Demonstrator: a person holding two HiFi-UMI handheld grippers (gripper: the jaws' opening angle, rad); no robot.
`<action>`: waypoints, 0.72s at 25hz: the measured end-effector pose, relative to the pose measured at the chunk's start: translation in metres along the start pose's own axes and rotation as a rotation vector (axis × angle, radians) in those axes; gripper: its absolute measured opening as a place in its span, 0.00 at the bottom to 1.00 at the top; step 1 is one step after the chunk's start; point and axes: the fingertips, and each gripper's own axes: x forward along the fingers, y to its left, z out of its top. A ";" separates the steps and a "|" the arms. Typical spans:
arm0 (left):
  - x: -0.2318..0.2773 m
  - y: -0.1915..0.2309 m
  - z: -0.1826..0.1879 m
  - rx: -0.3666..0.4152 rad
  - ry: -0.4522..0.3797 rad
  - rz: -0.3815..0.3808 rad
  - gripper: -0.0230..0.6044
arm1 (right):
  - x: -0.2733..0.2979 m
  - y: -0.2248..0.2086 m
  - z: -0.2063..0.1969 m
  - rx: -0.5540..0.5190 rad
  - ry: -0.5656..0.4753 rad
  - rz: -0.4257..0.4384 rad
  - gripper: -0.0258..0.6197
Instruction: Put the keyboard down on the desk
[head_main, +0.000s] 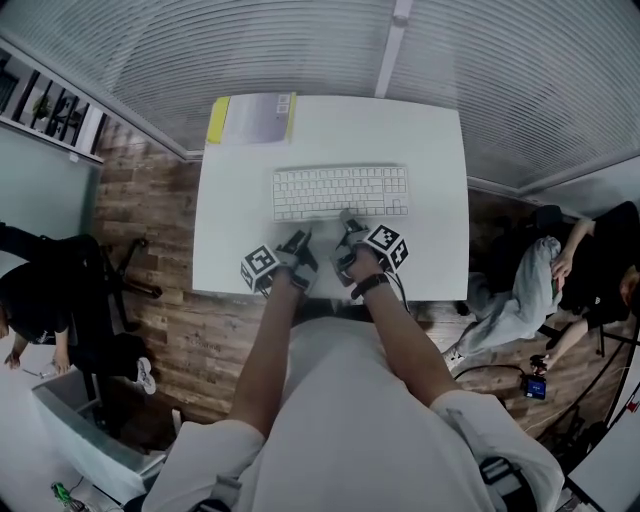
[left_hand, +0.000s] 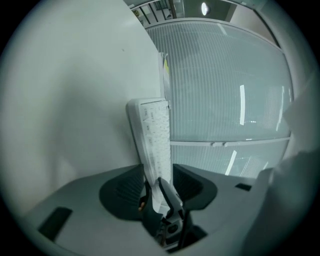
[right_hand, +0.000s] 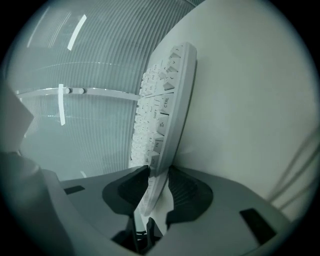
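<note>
A white keyboard (head_main: 340, 192) lies flat in the middle of the white desk (head_main: 430, 150), its long side towards me. Both grippers are at its near edge. My left gripper (head_main: 300, 243) has the keyboard's edge (left_hand: 155, 130) between its wide-spread jaws (left_hand: 156, 175), with a thin gap at one pad, so it is not squeezing. My right gripper (head_main: 346, 228) is further right on the same edge. In the right gripper view the pads (right_hand: 159, 172) press on the keyboard (right_hand: 162, 110) from both sides, key side and underside.
A booklet with a yellow edge (head_main: 255, 118) lies at the desk's far left corner. A ribbed glass wall (head_main: 500, 70) runs behind the desk. One person (head_main: 30, 300) is on the wooden floor at the left, and another sits at the right (head_main: 590, 270).
</note>
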 end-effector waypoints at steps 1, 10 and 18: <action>0.001 -0.001 0.001 0.005 -0.001 0.001 0.33 | 0.001 -0.001 0.000 0.002 0.008 -0.016 0.22; 0.008 -0.011 0.004 0.031 -0.002 0.001 0.33 | 0.005 -0.004 -0.004 -0.099 0.120 -0.197 0.29; 0.012 -0.042 0.008 0.128 0.009 0.005 0.33 | -0.016 0.028 0.001 -0.489 0.110 -0.157 0.31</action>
